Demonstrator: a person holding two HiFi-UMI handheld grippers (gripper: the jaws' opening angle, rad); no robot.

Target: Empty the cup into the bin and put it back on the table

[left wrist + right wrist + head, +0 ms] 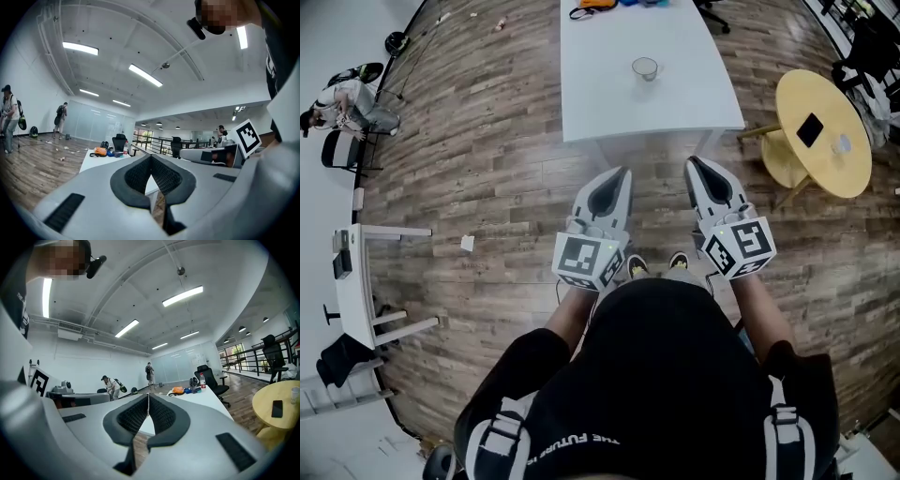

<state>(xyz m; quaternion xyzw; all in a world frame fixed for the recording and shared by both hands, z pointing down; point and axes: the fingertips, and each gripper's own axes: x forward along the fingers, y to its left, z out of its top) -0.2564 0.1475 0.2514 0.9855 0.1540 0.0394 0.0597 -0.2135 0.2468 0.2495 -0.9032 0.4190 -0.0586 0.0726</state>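
Observation:
A clear cup stands upright on the white table, well ahead of both grippers. My left gripper is held level in front of the person's body, short of the table's near edge, its jaws shut with nothing between them. My right gripper is beside it, also level, shut and empty. In the left gripper view the black pads meet at the tip. The right gripper view shows its pads closed the same way. I see no bin in any view.
A round yellow table with a phone on it stands to the right. Orange and blue items lie at the white table's far end. A white desk is at the left. People stand far left on the wooden floor.

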